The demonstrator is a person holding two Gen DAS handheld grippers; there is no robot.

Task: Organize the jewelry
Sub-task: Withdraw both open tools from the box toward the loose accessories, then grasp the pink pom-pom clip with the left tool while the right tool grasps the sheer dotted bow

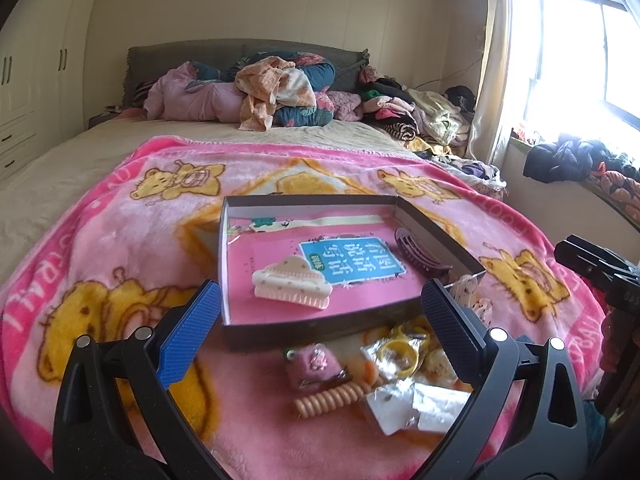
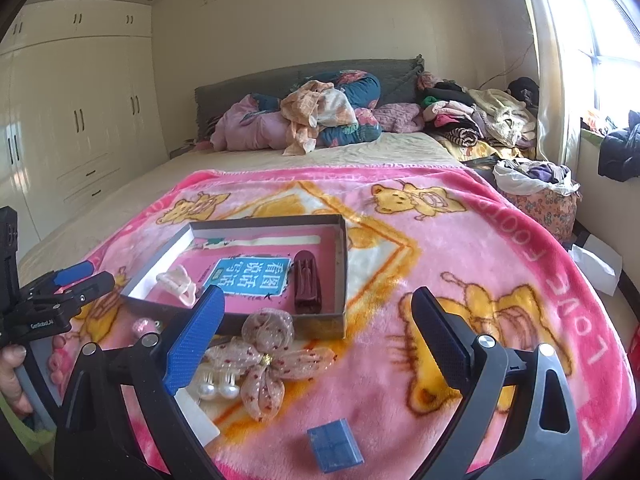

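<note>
A shallow cardboard box [image 1: 304, 199] [image 2: 342, 264] lies on the pink bear blanket [image 2: 460, 240]. Inside it are a cream hair claw [image 1: 292, 282] [image 2: 178, 282] and a dark maroon hair clip [image 1: 416, 252] [image 2: 308, 282]. My left gripper [image 1: 320, 286] hovers open over the box's near edge, holding nothing. Below it lie a pink plush clip [image 1: 314, 364], an orange spiral hair tie [image 1: 332, 398], bagged yellow rings [image 1: 400, 350] and white packets [image 1: 404, 404]. My right gripper [image 2: 316, 294] is open and empty above a gauzy flower bow [image 2: 268, 356], pearl earrings [image 2: 218, 390] and a small blue box [image 2: 334, 456].
Heaped bedding [image 1: 264, 92] and piled clothes [image 2: 472, 116] fill the bed's far end. A wardrobe [image 2: 80, 120] stands left, a window [image 1: 580, 48] right. A hand [image 2: 12, 376] holds the left gripper [image 2: 90, 276] at the right wrist view's left edge.
</note>
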